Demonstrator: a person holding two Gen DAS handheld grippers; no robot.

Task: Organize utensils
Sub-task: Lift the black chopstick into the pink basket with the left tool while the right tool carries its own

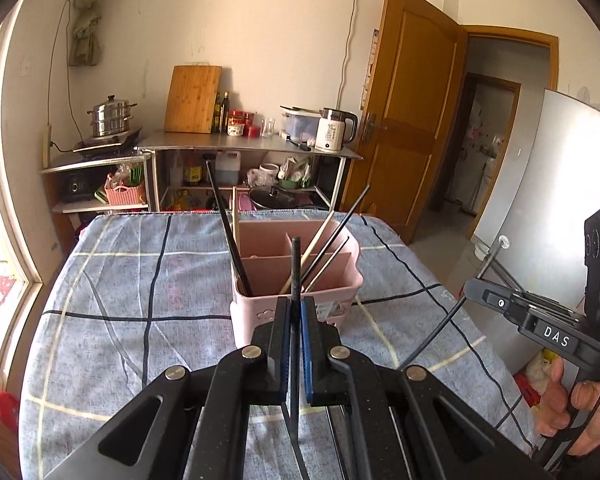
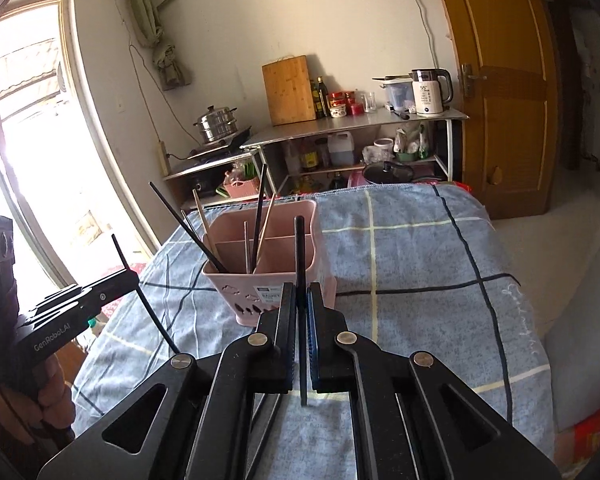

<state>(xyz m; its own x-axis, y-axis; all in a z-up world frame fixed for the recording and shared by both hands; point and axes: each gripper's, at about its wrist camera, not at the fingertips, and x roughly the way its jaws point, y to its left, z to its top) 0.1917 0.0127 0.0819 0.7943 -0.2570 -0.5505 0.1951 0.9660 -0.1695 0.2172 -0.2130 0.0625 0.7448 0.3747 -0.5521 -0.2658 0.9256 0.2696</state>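
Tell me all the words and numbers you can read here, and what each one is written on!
"DAS": on the right gripper.
"GenRobot.AI": on the left gripper.
"55": on the white kettle; the smaller print below it is too blurred to read.
"BASKET": on the sticker of the pink utensil basket; its other lines are too small to read.
Jars and bottles on the metal shelf: labels unreadable.

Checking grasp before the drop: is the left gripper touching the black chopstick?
Touching. The left wrist view shows the left gripper shut on the black chopstick, both pads pressed against its shaft, above the pink basket.
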